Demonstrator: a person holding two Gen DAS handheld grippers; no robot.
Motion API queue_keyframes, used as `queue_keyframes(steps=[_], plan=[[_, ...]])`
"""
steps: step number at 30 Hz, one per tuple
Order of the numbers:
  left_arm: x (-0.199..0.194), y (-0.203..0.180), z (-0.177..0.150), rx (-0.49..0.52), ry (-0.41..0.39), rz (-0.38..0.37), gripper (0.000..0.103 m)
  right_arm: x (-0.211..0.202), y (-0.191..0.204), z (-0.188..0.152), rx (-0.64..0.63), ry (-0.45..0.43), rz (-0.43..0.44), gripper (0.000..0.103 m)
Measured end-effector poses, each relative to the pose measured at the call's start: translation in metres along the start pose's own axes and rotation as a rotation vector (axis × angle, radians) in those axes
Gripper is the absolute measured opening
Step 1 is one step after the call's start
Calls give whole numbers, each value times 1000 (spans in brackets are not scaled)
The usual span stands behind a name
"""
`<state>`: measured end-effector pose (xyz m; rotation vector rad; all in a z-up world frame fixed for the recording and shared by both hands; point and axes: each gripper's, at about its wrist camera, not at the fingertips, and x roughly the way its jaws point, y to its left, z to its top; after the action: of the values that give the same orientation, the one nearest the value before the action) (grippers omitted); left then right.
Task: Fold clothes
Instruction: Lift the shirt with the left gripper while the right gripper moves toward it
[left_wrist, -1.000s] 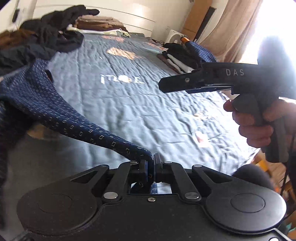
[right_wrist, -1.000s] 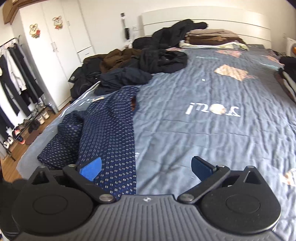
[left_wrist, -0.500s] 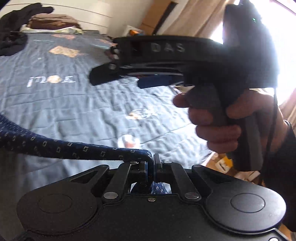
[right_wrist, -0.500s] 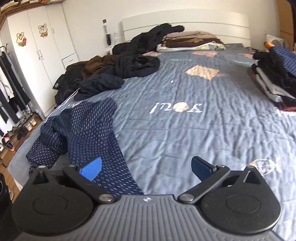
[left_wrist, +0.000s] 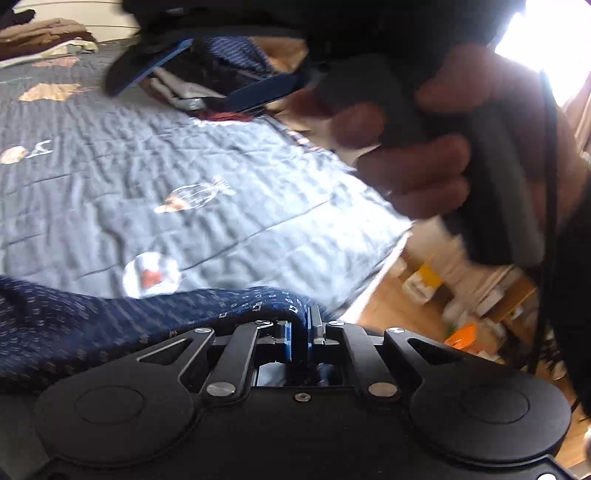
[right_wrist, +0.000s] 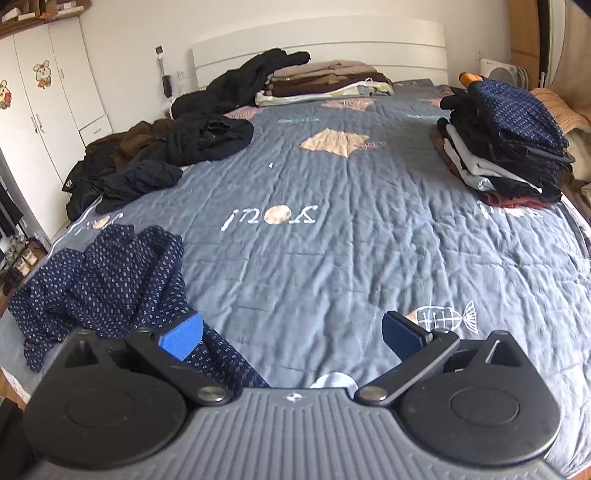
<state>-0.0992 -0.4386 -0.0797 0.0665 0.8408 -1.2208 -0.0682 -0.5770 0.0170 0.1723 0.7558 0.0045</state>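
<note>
A navy patterned garment runs from the left into my left gripper. Its blue pads still pinch a fold of the cloth while the jaws are opening. In the right wrist view the same navy garment lies bunched on the near left of the grey-blue bed cover, one strip trailing under the left finger. My right gripper stands open above the cover with nothing between its fingers. In the left wrist view that right gripper looms close and blurred, held by a hand.
A folded stack of clothes sits at the bed's right edge, and another folded stack lies by the headboard. Dark unfolded clothes are piled at the far left. Past the bed's edge is floor with boxes. Wardrobes stand at left.
The left gripper has swung right toward the bed's edge, dragging the navy garment with it. The right gripper has come much closer to the left camera. The garment has bunched up.
</note>
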Motion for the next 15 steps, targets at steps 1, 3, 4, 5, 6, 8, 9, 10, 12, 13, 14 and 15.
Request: queue_keyframes(steps=[1,3,4,5,6,8,9,10,12,13,14,15], plan=[[-12,7,-3,-5,-1,33,16,1,0,-1,2,4,9,103],[-35,22,-8,-16,-3,98,27,5,5,-1,7,10,34,103],[-47,29,-11,-21,-4,130,41,7,8,-1,10,13,47,103],[-59,37,-14,-26,-5,163,51,9,11,-2,12,16,60,103],[-77,52,-14,-37,-22,224,63,13,18,-1,1,19,73,103],[-116,80,-19,-68,-52,326,64,21,34,-1,-30,24,100,103],[-139,90,-17,-89,-61,373,65,25,43,-1,-47,27,112,103],[-164,101,-20,-113,-74,428,67,30,54,-1,-65,30,130,103],[-202,125,-28,-146,-93,542,77,39,75,-1,-92,42,165,103],[-221,137,-33,-156,-101,600,79,44,86,-1,-106,48,179,103],[-240,148,-38,-166,-108,658,79,48,97,-2,-119,53,193,103],[-258,157,-44,-170,-102,720,79,52,107,-2,-136,56,207,103]])
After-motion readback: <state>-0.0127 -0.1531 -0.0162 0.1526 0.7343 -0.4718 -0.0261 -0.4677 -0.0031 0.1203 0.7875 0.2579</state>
